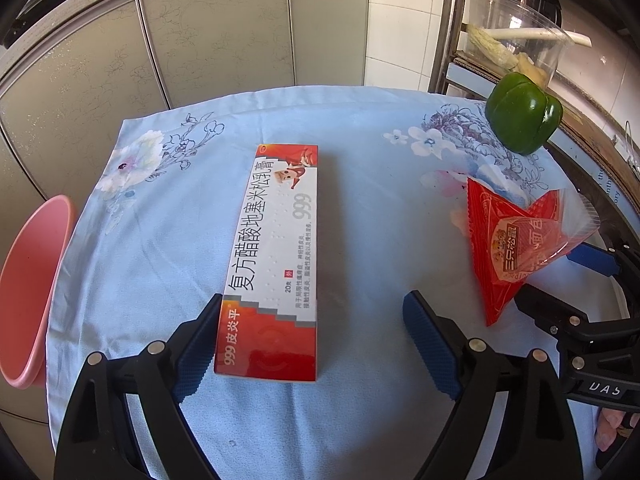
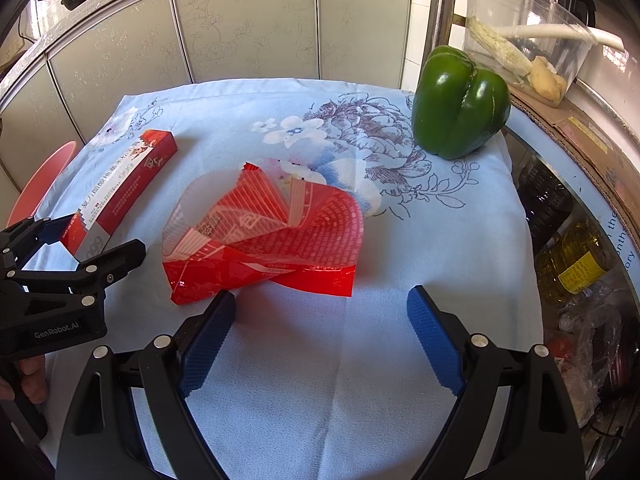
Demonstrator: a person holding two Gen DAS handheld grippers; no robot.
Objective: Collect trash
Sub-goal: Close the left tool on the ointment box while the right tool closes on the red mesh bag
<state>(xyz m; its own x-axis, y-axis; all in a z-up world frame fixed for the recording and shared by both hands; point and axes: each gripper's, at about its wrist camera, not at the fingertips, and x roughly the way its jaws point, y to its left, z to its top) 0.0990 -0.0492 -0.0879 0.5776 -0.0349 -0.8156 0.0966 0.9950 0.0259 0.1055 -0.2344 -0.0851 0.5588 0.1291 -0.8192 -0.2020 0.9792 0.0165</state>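
Observation:
A long red and white ointment box (image 1: pixel 276 256) lies on the blue flowered cloth (image 1: pixel 360 412). My left gripper (image 1: pixel 312 344) is open, its fingers on either side of the box's near end, the left finger close to it. A crumpled red snack wrapper (image 2: pixel 264 240) lies mid-table; it also shows in the left wrist view (image 1: pixel 516 240). My right gripper (image 2: pixel 320 340) is open just in front of the wrapper, the left fingertip at its near edge. The box also shows in the right wrist view (image 2: pixel 120 188), with the left gripper (image 2: pixel 80 244) at its end.
A green bell pepper (image 2: pixel 460 104) sits at the table's far right corner. A pink bin (image 1: pixel 28 288) hangs off the left edge. A clear tub (image 2: pixel 528 32) with scraps stands on a shelf at right; oil bottles (image 2: pixel 576 264) and bags lie below. Cabinet doors (image 1: pixel 216 36) stand behind.

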